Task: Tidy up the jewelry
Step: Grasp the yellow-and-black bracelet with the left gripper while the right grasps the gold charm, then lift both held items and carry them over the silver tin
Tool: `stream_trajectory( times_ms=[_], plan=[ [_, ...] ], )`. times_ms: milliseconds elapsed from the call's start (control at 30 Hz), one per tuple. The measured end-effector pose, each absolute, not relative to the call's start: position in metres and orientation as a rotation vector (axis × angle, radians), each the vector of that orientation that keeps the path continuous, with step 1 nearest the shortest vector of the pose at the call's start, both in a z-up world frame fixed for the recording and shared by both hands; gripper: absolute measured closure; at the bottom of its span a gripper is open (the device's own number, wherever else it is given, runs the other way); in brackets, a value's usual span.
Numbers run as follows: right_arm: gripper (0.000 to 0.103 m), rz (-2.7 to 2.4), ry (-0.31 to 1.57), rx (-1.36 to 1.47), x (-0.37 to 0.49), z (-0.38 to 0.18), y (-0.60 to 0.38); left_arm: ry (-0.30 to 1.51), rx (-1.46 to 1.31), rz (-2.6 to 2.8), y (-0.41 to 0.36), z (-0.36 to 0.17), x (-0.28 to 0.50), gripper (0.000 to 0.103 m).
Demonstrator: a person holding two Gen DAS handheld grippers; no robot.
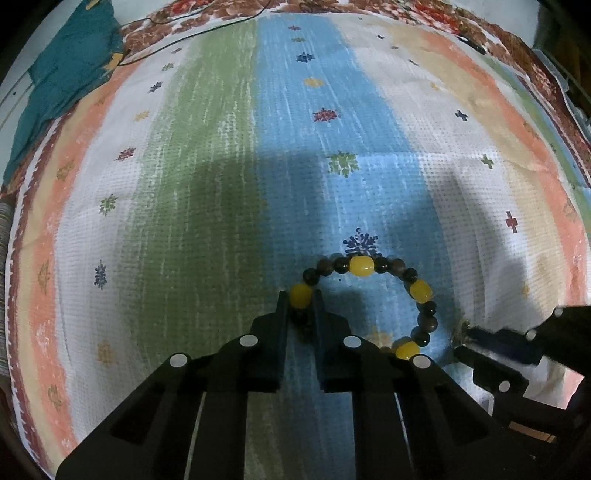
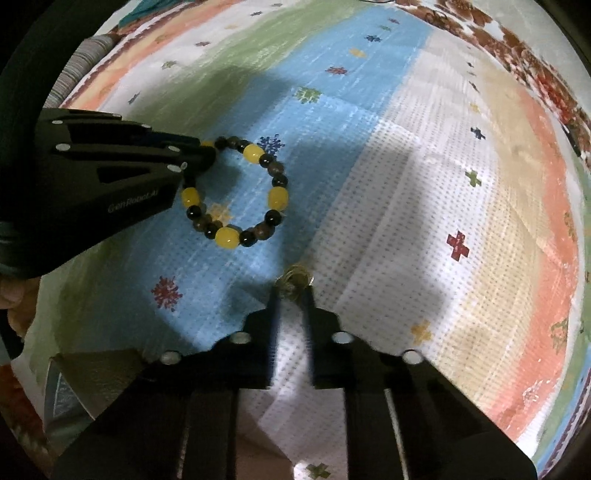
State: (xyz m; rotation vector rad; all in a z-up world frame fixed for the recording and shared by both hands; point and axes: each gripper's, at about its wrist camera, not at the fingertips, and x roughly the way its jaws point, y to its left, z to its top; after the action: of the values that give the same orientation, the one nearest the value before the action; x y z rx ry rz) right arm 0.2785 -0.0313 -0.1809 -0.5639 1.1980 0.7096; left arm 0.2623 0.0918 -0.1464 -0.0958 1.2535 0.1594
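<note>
A bead bracelet [image 1: 384, 288] of yellow and dark brown beads is held over the blue stripe of a striped cloth [image 1: 184, 184]. My left gripper [image 1: 301, 299] is shut on the bracelet's near-left side, pinching a yellow bead. The bracelet shows in the right wrist view [image 2: 273, 195] too, with the left gripper [image 2: 199, 155] at its left. My right gripper [image 2: 291, 286] is shut on a small tangled gold jewelry piece [image 2: 293, 278], just right of the bracelet. The gold piece shows in the left wrist view [image 1: 460, 330] at the right gripper's tips [image 1: 463, 343].
A teal cloth [image 1: 62, 77] lies at the far left corner. A thin black cable [image 1: 192, 33] runs along the far edge over a floral bedcover [image 1: 480, 26]. A box-like object [image 2: 92, 380] sits near the lower left in the right wrist view.
</note>
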Motion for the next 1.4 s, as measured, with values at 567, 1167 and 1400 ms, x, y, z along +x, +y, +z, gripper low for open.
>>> stream_trajectory(
  times_ms=[567, 1167, 1400],
  plan=[
    [0.093, 0.672, 1.153, -0.507, 0.257, -0.17, -0.065, 1.192, -0.089, 0.148, 0.081, -0.118, 0.249, 0.092],
    [0.093, 0.591, 1.039, -0.386, 0.237, -0.128, -0.092, 1.1, -0.089, 0.128, 0.062, -0.076, 0.221, 0.092],
    [0.093, 0.577, 0.966, -0.326, 0.221, -0.107, -0.105, 1.051, -0.098, 0.094, 0.047, -0.052, 0.209, 0.092]
  ],
)
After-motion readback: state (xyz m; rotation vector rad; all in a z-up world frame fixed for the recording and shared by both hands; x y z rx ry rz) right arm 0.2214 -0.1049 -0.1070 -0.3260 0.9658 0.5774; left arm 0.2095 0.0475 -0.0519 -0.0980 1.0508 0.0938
